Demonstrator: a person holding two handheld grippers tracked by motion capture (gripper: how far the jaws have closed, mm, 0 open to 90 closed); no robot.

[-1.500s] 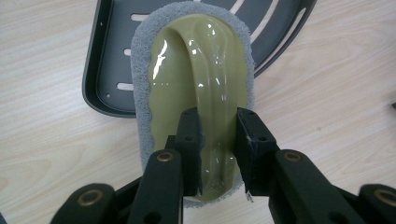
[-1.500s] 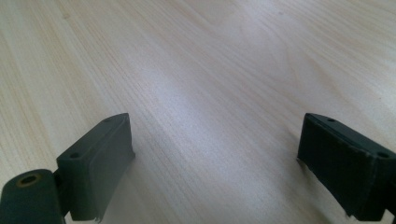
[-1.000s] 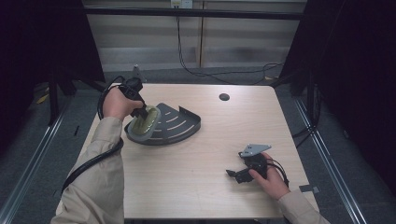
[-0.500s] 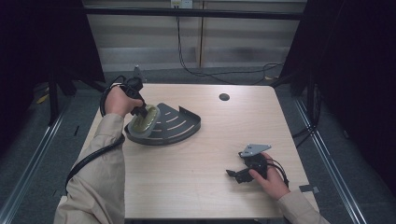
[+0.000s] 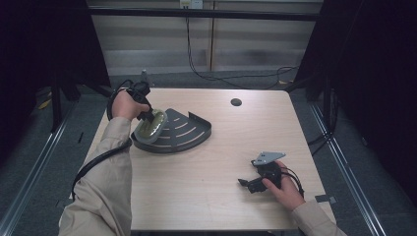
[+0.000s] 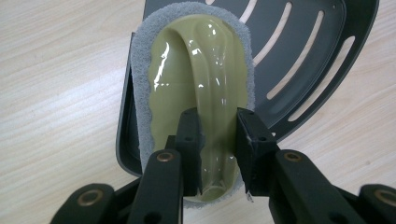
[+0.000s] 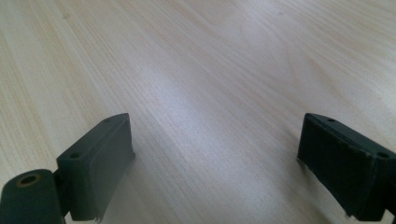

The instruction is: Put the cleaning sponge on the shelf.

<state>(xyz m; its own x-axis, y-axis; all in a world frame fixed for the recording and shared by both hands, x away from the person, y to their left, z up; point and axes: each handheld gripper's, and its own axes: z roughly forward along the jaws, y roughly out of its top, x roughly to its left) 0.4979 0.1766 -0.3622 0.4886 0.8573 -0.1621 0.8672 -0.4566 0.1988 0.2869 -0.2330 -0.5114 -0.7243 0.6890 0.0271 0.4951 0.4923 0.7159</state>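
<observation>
Olive-green scrubber pressed on a dark slotted corner rack, clamped by its raised handle in the left gripper.
Scrubber's grey pad overhangs the rack's left edge; the right gripper rests on the wooden counter well right of the rack, jaws spread wide, holding nothing.

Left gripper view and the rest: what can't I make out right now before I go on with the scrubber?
- Grey pad underside of the olive-green handled scrubber: hidden by its own body; contact with the dark grey slotted corner shelf can't be confirmed.
- Shelf's left portion, high view: covered by the scrubber and the left gripper.
- Small dark round spot on the light wooden table: too small to identify.
- Right gripper, high view: fingers too small; its own view shows them apart.
</observation>
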